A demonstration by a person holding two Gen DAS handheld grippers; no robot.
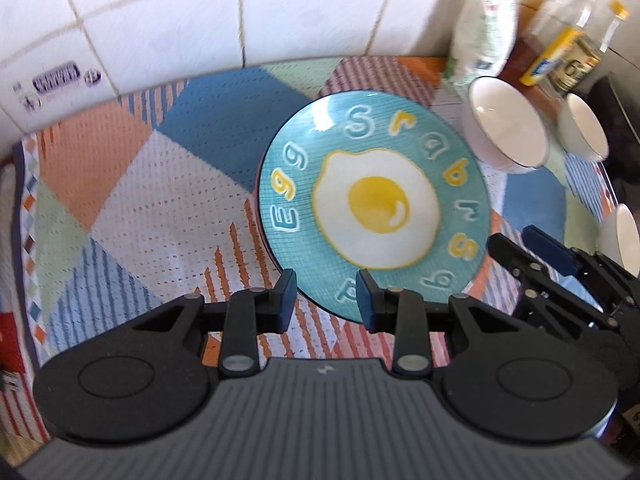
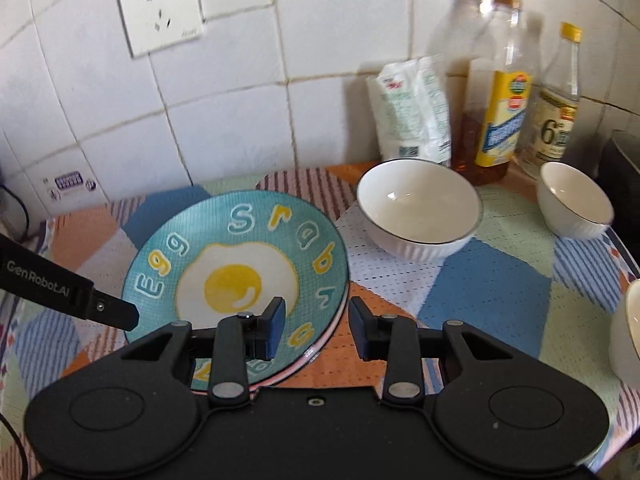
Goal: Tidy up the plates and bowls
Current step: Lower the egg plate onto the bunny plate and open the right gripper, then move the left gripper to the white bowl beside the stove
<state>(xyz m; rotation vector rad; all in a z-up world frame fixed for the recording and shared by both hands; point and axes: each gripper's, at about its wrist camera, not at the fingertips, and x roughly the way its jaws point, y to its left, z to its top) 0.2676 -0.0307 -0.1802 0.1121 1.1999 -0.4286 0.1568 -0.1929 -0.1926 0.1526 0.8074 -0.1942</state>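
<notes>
Egg plate lying on patchwork cloth — left gripper and right gripper hovering released, grasping nothing.

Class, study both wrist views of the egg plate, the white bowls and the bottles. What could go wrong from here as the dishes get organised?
1. The egg plate seems to rest on another plate, whose rim shows beneath. The right gripper straddles that edge with open fingers; a nudge might slide the top plate.
2. The big bowl sits just before the bag and oil bottle; lifting it carelessly could topple them.
3. A bowl near the mat's right edge could be knocked off.
</notes>
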